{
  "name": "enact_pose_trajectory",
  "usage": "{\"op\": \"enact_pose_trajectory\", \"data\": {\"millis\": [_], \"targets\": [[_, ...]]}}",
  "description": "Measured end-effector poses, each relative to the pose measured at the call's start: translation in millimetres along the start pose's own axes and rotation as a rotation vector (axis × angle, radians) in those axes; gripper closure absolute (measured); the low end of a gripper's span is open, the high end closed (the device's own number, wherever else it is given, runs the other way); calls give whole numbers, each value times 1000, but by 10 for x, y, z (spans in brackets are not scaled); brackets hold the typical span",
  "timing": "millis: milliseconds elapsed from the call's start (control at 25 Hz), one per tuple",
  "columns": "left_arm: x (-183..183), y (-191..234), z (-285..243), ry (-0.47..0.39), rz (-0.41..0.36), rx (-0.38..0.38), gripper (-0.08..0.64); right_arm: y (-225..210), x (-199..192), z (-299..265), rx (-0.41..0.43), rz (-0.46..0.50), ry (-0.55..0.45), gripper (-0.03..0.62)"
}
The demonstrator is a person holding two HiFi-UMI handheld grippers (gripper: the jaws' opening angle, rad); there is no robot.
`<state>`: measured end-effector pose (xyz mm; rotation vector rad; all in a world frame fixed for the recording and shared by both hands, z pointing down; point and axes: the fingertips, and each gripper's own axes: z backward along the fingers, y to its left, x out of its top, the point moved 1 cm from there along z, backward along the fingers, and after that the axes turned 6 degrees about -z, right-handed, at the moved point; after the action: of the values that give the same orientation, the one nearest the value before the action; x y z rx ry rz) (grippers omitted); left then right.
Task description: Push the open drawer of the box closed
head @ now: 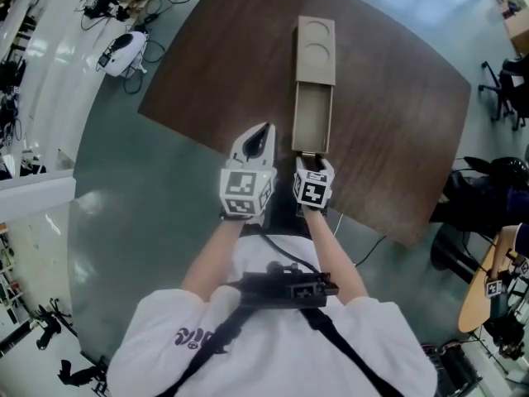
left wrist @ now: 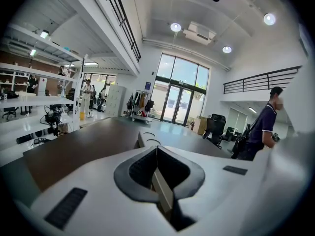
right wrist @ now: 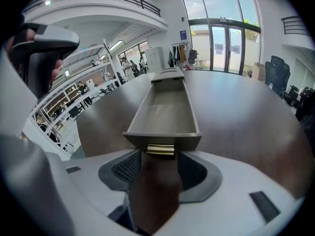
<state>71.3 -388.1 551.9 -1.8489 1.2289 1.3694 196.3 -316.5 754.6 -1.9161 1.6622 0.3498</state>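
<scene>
Right gripper view settles the relation that matters: the open drawer (right wrist: pixel 165 113) lies dead ahead of the right gripper (right wrist: pixel 160 159), its long axis running straight away from the jaws toward the box (right wrist: pixel 168 73) at the far end. The jaws stand apart and hold nothing. The drawer's front panel sits right at their tips, and its small brass-coloured handle (right wrist: pixel 160 150) falls in the gap between them — whether anything touches yet, I cannot tell.

From the head view the box is long and narrow, lying on the dark wood-grain table (head: pixel 388 122) with the drawer pulled out toward the person for about as far as the box itself is long. The right gripper is lined up with that axis. The left gripper (head: pixel 263 131) sits just beside the drawer's left wall, off the line, its jaws pressed together on nothing.

Box and drawer share a matte grey-beige finish, like painted board or card, with thin straight walls and square corners. The drawer is an empty, shallow trough. Two round recesses mark the box top. The handle is a short, glossy metallic bar. The jaws' inner faces carry dark ribbed pads in a smooth pale shell.

The right gripper is the nearer one, so a straight push along the drawer's length looks like the fitting move — pressing off-centre could skew the light box on the smooth tabletop.
</scene>
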Motion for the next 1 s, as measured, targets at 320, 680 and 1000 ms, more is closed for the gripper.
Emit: {"op": "enact_pose_trajectory", "data": {"millis": [320, 680, 1000], "targets": [[-78, 29, -90, 15, 12, -1, 551, -10, -5, -48, -26, -29, 20, 417], [-15, 101, -303, 37, 28, -12, 551, 28, 365, -123, -23, -34, 8, 417], [1, 261, -574, 63, 37, 1, 551, 48, 762, -369, -12, -38, -6, 417]]}}
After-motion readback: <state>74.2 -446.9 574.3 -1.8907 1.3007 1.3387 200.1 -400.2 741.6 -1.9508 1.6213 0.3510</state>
